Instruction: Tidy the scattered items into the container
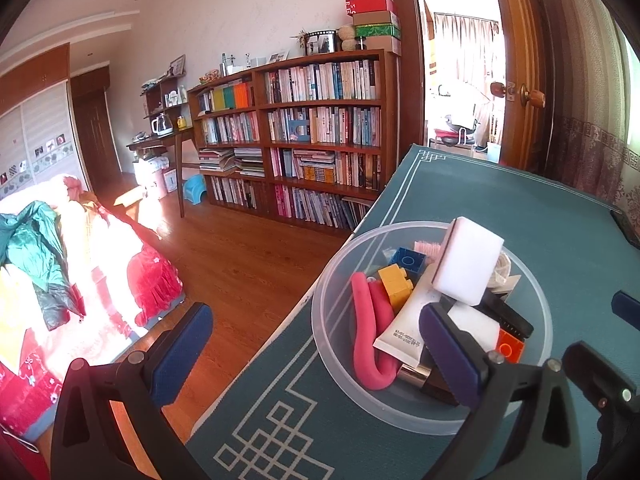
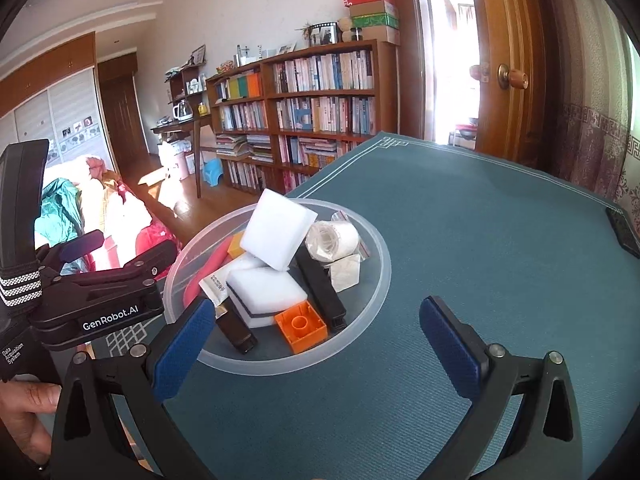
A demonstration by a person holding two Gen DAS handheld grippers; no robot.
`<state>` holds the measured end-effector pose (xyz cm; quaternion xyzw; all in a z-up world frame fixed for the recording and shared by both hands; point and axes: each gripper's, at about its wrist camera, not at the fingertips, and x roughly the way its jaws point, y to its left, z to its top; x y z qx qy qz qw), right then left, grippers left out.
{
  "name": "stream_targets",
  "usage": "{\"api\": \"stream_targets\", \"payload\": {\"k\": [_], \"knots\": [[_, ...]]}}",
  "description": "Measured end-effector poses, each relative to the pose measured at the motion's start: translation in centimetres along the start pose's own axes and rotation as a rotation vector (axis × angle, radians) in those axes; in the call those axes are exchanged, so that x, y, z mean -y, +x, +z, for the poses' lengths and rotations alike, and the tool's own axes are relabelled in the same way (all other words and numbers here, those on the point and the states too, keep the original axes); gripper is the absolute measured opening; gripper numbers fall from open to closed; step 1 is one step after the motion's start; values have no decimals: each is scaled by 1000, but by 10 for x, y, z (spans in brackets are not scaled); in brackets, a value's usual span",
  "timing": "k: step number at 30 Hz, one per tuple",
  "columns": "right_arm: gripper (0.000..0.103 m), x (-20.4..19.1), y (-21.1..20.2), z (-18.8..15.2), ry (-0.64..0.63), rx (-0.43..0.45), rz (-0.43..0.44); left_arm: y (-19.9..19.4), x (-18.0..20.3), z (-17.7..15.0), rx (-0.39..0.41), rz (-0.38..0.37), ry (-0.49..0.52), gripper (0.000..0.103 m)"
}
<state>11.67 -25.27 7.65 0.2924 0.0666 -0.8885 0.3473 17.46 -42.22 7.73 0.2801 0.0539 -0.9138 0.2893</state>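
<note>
Sunlight fell across the wooden floor (image 1: 240, 264) of a bedroom lined with a tall bookshelf (image 1: 304, 132), and a bed (image 1: 60, 280) heaped with bright bedding and a green jacket stood off to one side. Nearer, a teal cloth with a pale knot border covered the surface (image 2: 480, 240), and on it sat a round translucent container (image 2: 372, 280) close to the cloth's left edge.

Everything loose lay inside that container: two white sponge blocks (image 2: 278, 234), one tilted on top of the other, a wrapped white roll (image 2: 332, 240), a black stapler-like bar (image 2: 320, 288), an orange toy brick (image 2: 300, 326), a white tube with a dark cap (image 1: 404, 328), a bent pink foam strip (image 1: 368, 332), and yellow and blue bricks (image 1: 396, 284) behind it. A dark flat object (image 2: 624, 228) lay at the far right edge of the cloth.

The left gripper (image 1: 316, 352) hovered with its blue-padded fingers spread wide, one over the floor and the other over the container's near side, holding nothing. The right gripper (image 2: 316, 344) likewise had its fingers wide apart and empty, just in front of the container. A hand (image 2: 24, 412) gripped the left tool's handle.
</note>
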Motion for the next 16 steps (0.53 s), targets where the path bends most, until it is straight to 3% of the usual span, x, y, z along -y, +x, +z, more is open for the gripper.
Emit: {"api": "stream_targets", "payload": {"k": [12, 16], "knots": [[103, -6, 9, -7, -25, -12, 72, 9, 1, -6, -31, 8, 16, 103], [103, 2, 10, -8, -18, -11, 57, 10, 4, -5, -40, 4, 18, 103]]}}
